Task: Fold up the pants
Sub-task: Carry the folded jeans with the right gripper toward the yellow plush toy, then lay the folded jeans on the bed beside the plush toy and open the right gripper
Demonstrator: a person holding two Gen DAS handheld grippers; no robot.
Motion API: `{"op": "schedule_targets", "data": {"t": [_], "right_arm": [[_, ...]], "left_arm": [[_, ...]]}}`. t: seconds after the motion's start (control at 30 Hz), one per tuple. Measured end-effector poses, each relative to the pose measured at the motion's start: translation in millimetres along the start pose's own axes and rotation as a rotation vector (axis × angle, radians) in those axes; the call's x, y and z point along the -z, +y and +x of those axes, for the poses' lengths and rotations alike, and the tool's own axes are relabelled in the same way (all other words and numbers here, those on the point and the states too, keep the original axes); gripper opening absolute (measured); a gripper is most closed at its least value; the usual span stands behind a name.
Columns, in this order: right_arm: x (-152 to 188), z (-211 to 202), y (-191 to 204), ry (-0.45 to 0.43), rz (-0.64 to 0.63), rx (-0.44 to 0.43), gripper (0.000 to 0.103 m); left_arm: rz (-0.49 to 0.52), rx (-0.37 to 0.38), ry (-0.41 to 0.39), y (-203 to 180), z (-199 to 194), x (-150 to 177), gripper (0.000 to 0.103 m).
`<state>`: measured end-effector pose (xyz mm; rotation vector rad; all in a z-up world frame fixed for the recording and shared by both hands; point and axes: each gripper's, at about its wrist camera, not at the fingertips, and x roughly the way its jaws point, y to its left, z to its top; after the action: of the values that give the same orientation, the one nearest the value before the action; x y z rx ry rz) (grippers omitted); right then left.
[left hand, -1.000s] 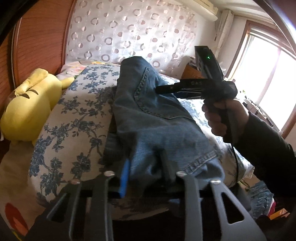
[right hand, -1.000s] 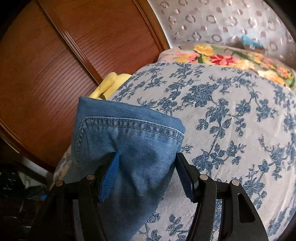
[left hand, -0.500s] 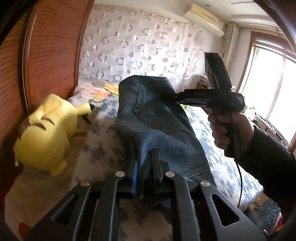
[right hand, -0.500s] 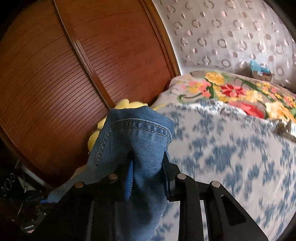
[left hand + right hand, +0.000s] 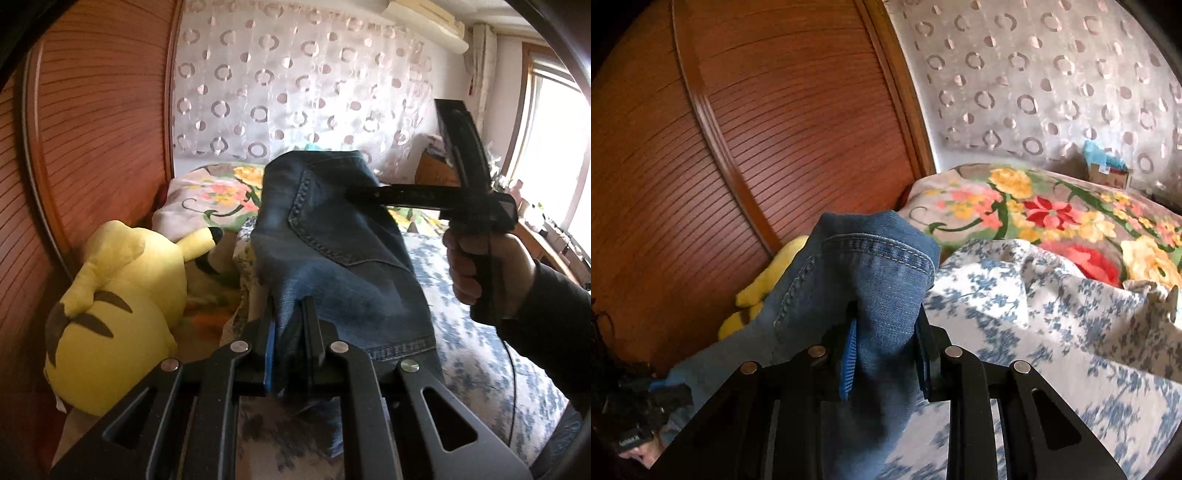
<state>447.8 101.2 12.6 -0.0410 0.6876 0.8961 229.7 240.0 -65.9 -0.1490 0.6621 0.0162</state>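
The jeans (image 5: pixel 332 236) hang above the bed (image 5: pixel 1052 332), pinched tight by the left gripper (image 5: pixel 290 332) and the right gripper (image 5: pixel 886 347). Denim looks heavy and floppy, so hold at the thick hems.

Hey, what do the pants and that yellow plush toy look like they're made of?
The pants look like blue denim: faded wash, twill texture, heavy double-stitched seams around a pocket. The yellow plush toy looks like soft short-pile fabric over stuffing, matte, rounded and dented; the exact fibre can't be told.
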Motion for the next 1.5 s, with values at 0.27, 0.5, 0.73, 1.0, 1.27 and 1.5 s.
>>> {"op": "schedule_targets", "data": {"t": [0.27, 0.5, 0.73, 1.0, 1.27, 1.5], "right_arm": [[2.7, 41.9, -26.1, 0.063, 0.025, 0.037, 0.037], [-7.0, 19.6, -29.6, 0.033, 0.067, 0.056, 0.049], [-11.5, 5.2, 2.2, -0.047, -0.082, 0.055, 0.025], [-1.0, 49.5, -22.0, 0.069, 0.013, 0.132, 0.025], [24.4, -18.2, 18.1, -0.015, -0.022, 0.152, 0.025], [73.6, -104.8, 39.5, -0.061, -0.031, 0.163, 0.025]], "left_arm": [[0.033, -0.030, 0.049, -5.3, 24.0, -3.1, 0.013], [0.033, -0.052, 0.072, -6.4, 26.9, 0.4, 0.013], [0.020, -0.063, 0.072, -8.6, 26.4, 3.4, 0.014], [-0.004, -0.101, 0.050, -9.8, 10.4, 9.3, 0.033], [0.013, -0.112, -0.041, -32.9, -35.3, 7.5, 0.048], [0.060, -0.093, -0.091, -62.6, -68.7, 6.3, 0.048]]}}
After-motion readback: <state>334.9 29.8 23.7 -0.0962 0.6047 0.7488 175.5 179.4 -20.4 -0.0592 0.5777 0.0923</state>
